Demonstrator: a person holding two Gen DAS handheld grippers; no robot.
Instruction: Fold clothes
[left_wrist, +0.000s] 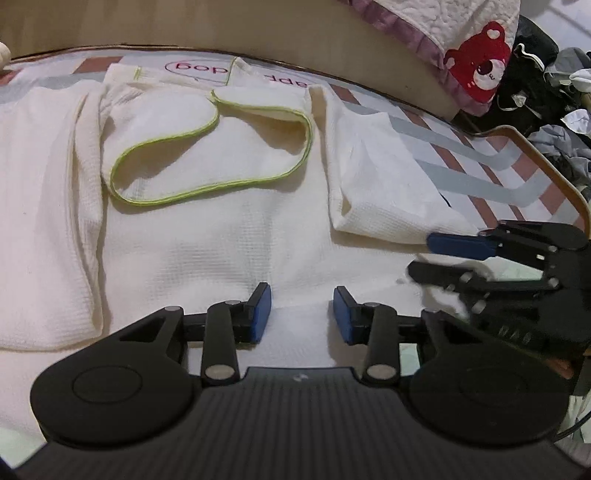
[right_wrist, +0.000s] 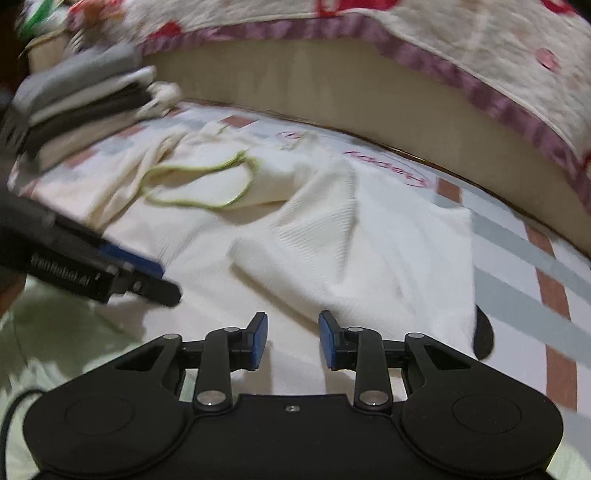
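A cream waffle-knit garment (left_wrist: 221, 236) with a green-trimmed neckline (left_wrist: 210, 184) lies spread on a striped mat (left_wrist: 480, 166). Its right side is folded inward as a flap (left_wrist: 373, 177). My left gripper (left_wrist: 302, 314) hovers open over the garment's near hem, nothing between its blue pads. My right gripper (left_wrist: 419, 258) comes in from the right at the flap's lower corner, fingers apart. In the right wrist view the same garment (right_wrist: 369, 258) and green trim (right_wrist: 199, 184) show blurred. The right gripper (right_wrist: 291, 339) stands open above the cloth, and the left gripper (right_wrist: 166, 282) is at the left.
A stack of folded clothes (right_wrist: 81, 103) sits at the mat's far left. A beige padded edge (left_wrist: 258, 29) runs behind the mat, with a quilt bearing a red bear (left_wrist: 476, 62) over it. A heap of loose dark and grey clothes (left_wrist: 554, 96) lies at the right.
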